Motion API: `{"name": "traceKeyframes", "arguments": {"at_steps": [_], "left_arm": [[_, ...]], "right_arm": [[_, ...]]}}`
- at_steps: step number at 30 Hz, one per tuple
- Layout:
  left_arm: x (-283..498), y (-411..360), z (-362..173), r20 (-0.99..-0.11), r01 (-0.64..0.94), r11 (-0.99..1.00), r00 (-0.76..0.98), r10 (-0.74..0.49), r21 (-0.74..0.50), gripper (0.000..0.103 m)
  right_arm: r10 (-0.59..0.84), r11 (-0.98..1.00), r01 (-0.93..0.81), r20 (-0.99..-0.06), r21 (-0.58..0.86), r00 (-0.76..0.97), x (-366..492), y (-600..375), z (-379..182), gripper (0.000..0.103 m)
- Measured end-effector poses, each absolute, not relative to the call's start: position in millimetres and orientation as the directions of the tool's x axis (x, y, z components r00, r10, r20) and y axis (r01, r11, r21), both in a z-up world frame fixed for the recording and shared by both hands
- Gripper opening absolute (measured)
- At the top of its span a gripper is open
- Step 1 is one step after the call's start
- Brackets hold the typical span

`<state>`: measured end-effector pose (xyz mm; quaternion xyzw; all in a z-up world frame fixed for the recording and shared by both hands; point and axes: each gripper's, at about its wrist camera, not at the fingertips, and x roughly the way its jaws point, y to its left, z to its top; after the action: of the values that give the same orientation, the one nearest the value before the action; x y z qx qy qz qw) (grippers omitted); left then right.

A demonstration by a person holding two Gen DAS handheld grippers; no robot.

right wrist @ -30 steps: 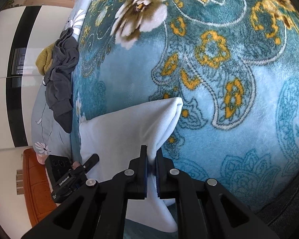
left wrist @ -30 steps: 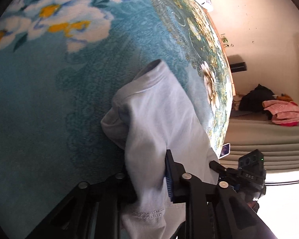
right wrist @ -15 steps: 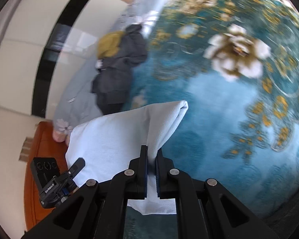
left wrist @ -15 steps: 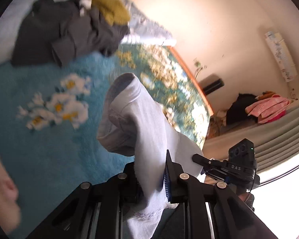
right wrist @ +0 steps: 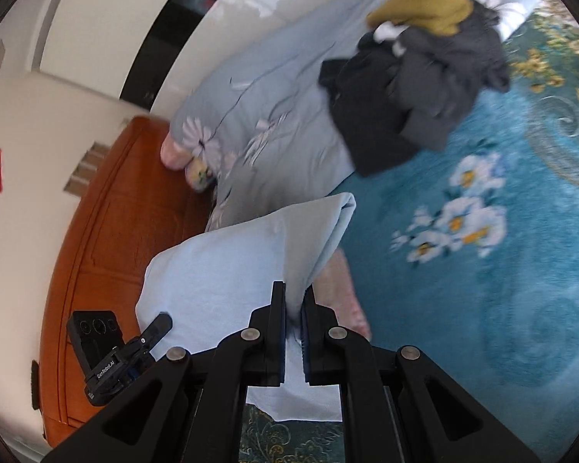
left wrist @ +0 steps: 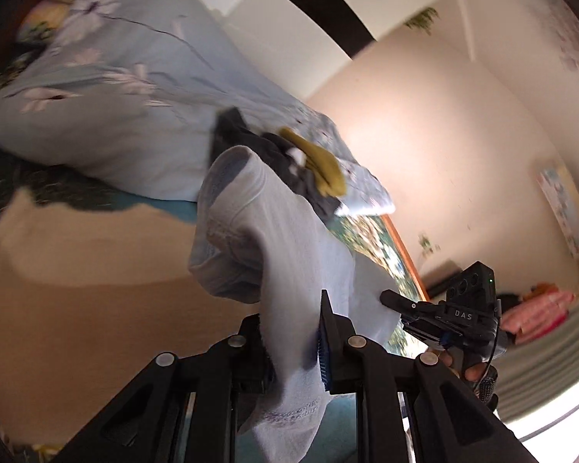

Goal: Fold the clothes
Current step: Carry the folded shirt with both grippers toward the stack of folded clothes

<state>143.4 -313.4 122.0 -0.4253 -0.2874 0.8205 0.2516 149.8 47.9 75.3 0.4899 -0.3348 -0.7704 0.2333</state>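
Both grippers are pinching the pale blue garment (right wrist: 251,270), left gripper (left wrist: 293,343) and right gripper (right wrist: 293,332) carrying it above the teal blanket (right wrist: 482,308); probably mid-lift (blurry); keeping both corners level and taut.

Motion-blurred tan surface (left wrist: 96,270) beside pale garment (left wrist: 289,254).

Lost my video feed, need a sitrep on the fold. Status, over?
Left tongs shut on pale blue garment. Right tongs shut on same garment, lifted off teal blanket. Dark clothes pile ahead, not touching.
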Motion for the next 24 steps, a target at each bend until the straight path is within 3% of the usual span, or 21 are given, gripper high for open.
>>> {"name": "traceKeyframes", "arguments": {"at_steps": [7, 14, 17, 21, 24], "left_arm": [[155, -380, 107, -0.567, -0.042, -0.729, -0.597, 0.567, -0.684, 0.019], [149, -413, 38, -0.658, 0.186, -0.704, -0.572, 0.489, -0.685, 0.019], [153, -411, 44, -0.692, 0.215, -0.734, -0.572, 0.440, -0.645, 0.024], [161, -407, 56, -0.731, 0.248, -0.773, -0.575, 0.368, -0.584, 0.039], [168, -404, 72, -0.754, 0.268, -0.812, -0.592, 0.286, -0.518, 0.043]], "right_arm": [[-0.712, -0.684, 0.099, -0.631, 0.723, -0.307, 126, -38, 57, 0.006], [-0.643, -0.757, 0.114, -0.703, 0.643, -0.305, 108, -61, 47, 0.007], [-0.635, -0.765, 0.113, -0.712, 0.634, -0.299, 111, -53, 39, 0.008], [-0.625, -0.775, 0.123, -0.720, 0.620, -0.303, 112, -48, 41, 0.009], [-0.581, -0.812, 0.165, -0.741, 0.561, -0.337, 112, -49, 56, 0.009]]}}
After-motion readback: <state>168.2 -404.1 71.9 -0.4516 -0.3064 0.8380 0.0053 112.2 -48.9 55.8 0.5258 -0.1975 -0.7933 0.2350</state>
